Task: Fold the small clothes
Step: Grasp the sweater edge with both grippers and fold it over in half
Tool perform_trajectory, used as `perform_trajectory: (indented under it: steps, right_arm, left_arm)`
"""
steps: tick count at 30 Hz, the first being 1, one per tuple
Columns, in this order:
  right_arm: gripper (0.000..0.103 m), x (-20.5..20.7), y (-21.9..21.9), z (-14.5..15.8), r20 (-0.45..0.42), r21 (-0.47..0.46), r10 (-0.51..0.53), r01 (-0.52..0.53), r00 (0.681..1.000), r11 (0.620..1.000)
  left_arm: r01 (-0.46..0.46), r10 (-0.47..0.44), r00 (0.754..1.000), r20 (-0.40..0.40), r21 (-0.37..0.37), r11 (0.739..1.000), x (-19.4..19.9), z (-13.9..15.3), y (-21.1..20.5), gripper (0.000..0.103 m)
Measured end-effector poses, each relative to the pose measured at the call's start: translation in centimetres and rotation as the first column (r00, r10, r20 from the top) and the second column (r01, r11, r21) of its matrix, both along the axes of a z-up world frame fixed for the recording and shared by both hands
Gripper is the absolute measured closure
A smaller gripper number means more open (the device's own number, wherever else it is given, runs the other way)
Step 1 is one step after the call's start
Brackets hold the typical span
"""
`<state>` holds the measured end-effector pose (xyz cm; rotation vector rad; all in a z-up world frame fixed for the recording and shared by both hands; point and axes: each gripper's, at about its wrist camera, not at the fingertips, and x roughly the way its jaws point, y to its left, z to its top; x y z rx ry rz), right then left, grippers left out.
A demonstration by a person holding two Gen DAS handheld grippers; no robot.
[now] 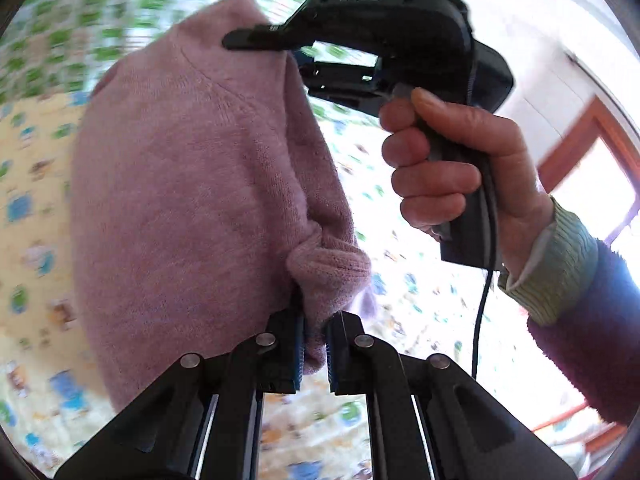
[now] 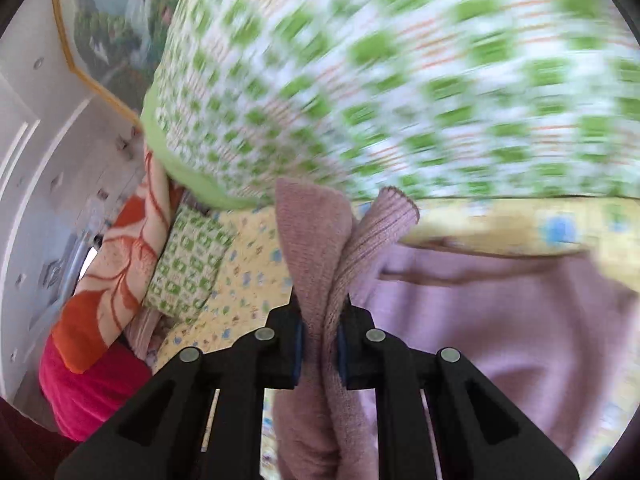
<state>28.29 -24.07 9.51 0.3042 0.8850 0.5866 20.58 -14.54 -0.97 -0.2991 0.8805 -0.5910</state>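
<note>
A: Where is the pink knit sweater (image 1: 192, 184) now?

B: It hangs in the air above the bed, over the yellow printed bedsheet (image 1: 36, 208). Both tools carry it. The left hand-held gripper (image 1: 314, 354) has its jaws closed on a ribbed cuff, which bunches just above the pads.

A: And the other one?

B: The right hand-held gripper (image 2: 320, 344) pinches a thick fold of the same sweater (image 2: 500, 320), with a ribbed edge standing up above its fingers. In the left wrist view this right hand-held gripper (image 1: 256, 38) touches the top of the garment, and the person's right hand (image 1: 452, 172) grips its handle.

A: What is behind?

B: A green checked quilt (image 2: 400, 80), very blurred, lies at the far side of the bed. Near its left edge are a small green checked pillow (image 2: 184, 264) and an orange patterned blanket (image 2: 120, 272).
</note>
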Motion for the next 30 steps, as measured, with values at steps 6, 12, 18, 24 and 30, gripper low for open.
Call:
perform_trajectory:
  steps: [6, 12, 18, 24, 30]
  right_arm:
    - [0.088, -2.0, -8.3, -1.9, -0.028, -0.023, -0.165, 0.164, 0.986, 0.986]
    - [0.089, -3.1, -11.8, -3.9, -0.025, -0.011, -0.242, 0.242, 0.970, 0.970]
    - [0.089, -3.2, -14.0, -5.6, -0.038, -0.041, -0.286, 0.284, 0.958, 0.958]
    - [0.088, -3.1, -15.0, -7.3, -0.062, -0.058, -0.327, 0.324, 0.943, 0.944]
    - [0.071, -4.3, -14.9, -6.6, -0.070, -0.051, -0.364, 0.361, 0.929, 0.931]
  left_arm:
    - [0.081, -0.079, 0.996, -0.041, 0.044, 0.996, 0.7, -2.3, -3.6, 0.096]
    - [0.122, -0.118, 0.991, -0.067, 0.060, 0.991, 2.3, -3.1, -4.7, 0.096]
    - [0.149, -0.139, 0.984, -0.114, 0.080, 0.986, 4.6, -5.0, -5.2, 0.096]
    - [0.137, -0.122, 0.978, -0.167, 0.077, 0.988, 6.2, -6.9, -5.6, 0.095]
    - [0.145, -0.135, 0.973, -0.188, 0.041, 0.989, 5.8, -6.6, -4.3, 0.074]
